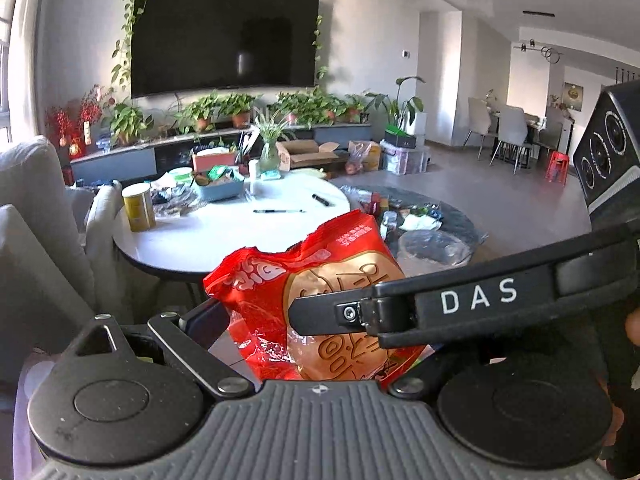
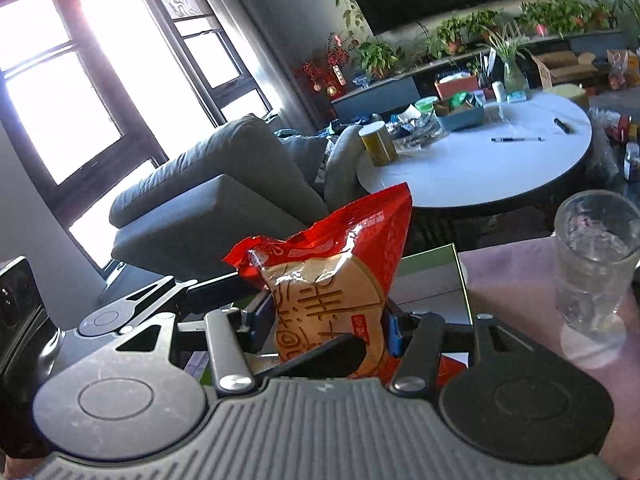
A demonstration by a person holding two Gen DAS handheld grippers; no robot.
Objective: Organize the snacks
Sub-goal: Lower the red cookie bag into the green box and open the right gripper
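A red snack packet [image 2: 332,280] with a tan round print stands upright between the blue pads of my right gripper [image 2: 326,322], which is shut on it. In the left wrist view the same packet [image 1: 320,264] sits between the wide-spread fingers of my left gripper [image 1: 312,328]. The left pad is beside the packet's edge, and I see no pad pressing on it. The right gripper's finger [image 1: 320,312] crosses in front of the packet and hides my left gripper's other finger. One black finger [image 2: 340,354] of the left gripper lies across the packet's lower face.
A round white table [image 1: 240,240] ahead carries a yellow can [image 1: 139,208], a blue basket [image 1: 218,188] of snacks and two pens. A grey sofa [image 2: 208,184] stands to the left. A clear glass [image 2: 596,256] stands close on the right, by a green-edged box [image 2: 436,276]. Packets litter the floor.
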